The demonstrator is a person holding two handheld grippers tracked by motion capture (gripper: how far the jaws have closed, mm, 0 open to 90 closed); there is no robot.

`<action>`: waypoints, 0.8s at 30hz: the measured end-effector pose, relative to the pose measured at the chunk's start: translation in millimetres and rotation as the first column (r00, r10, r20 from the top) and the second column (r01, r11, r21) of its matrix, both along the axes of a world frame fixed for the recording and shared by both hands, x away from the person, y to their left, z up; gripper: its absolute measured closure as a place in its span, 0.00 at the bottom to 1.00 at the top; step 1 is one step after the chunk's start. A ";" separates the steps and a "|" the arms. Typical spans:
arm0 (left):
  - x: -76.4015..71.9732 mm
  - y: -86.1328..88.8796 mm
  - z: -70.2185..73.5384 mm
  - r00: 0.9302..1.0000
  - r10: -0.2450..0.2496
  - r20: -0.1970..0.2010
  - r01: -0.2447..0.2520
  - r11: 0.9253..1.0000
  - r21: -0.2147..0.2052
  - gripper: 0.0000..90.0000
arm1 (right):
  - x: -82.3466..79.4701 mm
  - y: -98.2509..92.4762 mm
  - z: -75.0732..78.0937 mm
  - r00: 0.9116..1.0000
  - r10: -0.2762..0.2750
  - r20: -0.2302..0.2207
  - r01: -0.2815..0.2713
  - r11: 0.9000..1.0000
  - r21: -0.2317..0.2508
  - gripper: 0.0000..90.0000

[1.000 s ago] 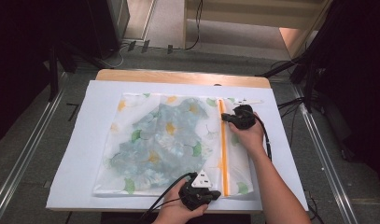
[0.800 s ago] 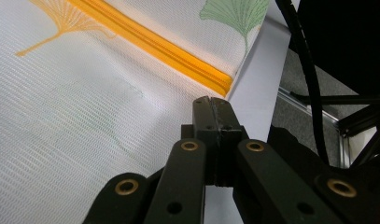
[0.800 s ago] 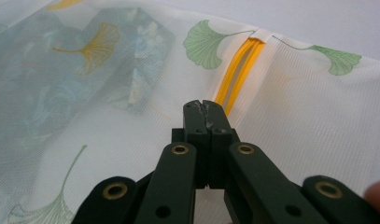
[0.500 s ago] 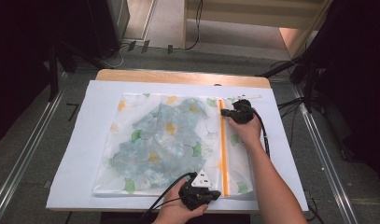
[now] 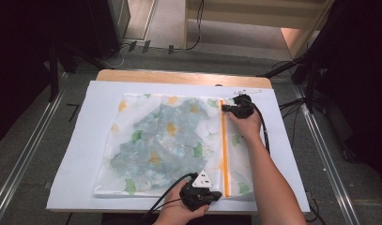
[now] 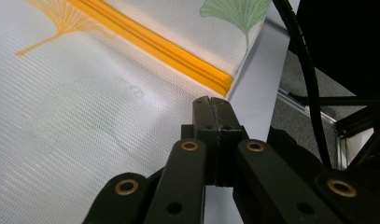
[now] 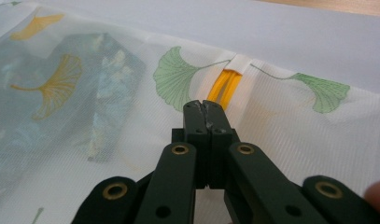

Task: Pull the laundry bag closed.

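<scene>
Orange zipper (image 5: 223, 145) on the white leaf-print mesh bag (image 5: 156, 145) looks closed end to end; right gripper (image 5: 232, 108) at its top-of-frame end and left gripper (image 5: 205, 194) near its bottom end both have fingers shut, empty.

Wooden bench (image 5: 179, 76), top almost fully covered by a white sheet (image 5: 85, 154); bare wood strip along upper edge of frame area. Flat on the sheet, centre: white mesh zip bag (image 5: 132, 178), ginkgo-leaf print, orange zipper (image 5: 224, 150) right of centre.

Your left gripper (image 6: 211, 105) on the mesh bag (image 6: 85, 121)

Your jaws are pressed together at lower centre, tips beside the orange zipper (image 6: 178, 53) end, on the bag's edge.
</scene>
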State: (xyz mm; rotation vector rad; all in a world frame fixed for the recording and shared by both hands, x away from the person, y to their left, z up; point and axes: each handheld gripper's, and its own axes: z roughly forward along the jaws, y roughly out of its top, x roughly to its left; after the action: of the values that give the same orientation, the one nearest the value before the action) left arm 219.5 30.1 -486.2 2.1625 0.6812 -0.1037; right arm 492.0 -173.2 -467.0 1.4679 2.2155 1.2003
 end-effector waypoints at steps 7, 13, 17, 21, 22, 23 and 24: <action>0.6 0.1 -0.3 1.000 -0.002 -0.003 0.002 1.000 -0.005 1.00 | 11.2 1.4 -0.1 1.000 -0.023 -0.005 0.023 1.000 0.003 1.00; 1.0 0.4 -0.2 1.000 -0.004 -0.007 0.004 1.000 -0.003 1.00 | 20.5 5.9 0.7 1.000 -0.030 -0.007 0.029 0.999 -0.019 1.00; 1.4 0.5 -0.1 1.000 -0.005 -0.010 0.005 1.000 -0.001 1.00 | 27.4 8.1 1.6 0.999 -0.046 -0.004 0.046 0.999 -0.020 1.00; 1.4 0.6 -0.1 1.000 -0.005 -0.013 0.005 1.000 -0.002 1.00 | 34.1 11.3 0.7 0.998 -0.056 -0.010 0.056 0.998 -0.039 1.00; 1.3 0.6 -0.1 1.000 -0.006 -0.013 0.006 1.000 -0.003 1.00 | 35.6 12.3 0.7 0.998 -0.059 -0.010 0.058 0.997 -0.042 1.00; 1.2 0.5 -0.4 1.000 -0.009 -0.011 0.009 1.000 -0.005 1.00 | 36.9 13.4 0.8 0.998 -0.064 -0.005 0.064 0.997 -0.045 1.00; 0.9 0.3 -0.4 1.000 -0.007 -0.011 0.006 1.000 -0.007 1.00 | 37.8 13.8 1.2 0.997 -0.072 -0.007 0.072 0.996 -0.044 1.00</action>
State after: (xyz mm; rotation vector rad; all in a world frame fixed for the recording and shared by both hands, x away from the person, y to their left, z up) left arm 220.5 30.4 -486.6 2.1596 0.6796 -0.1217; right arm 529.8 -159.4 -465.8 1.5245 2.1602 1.1185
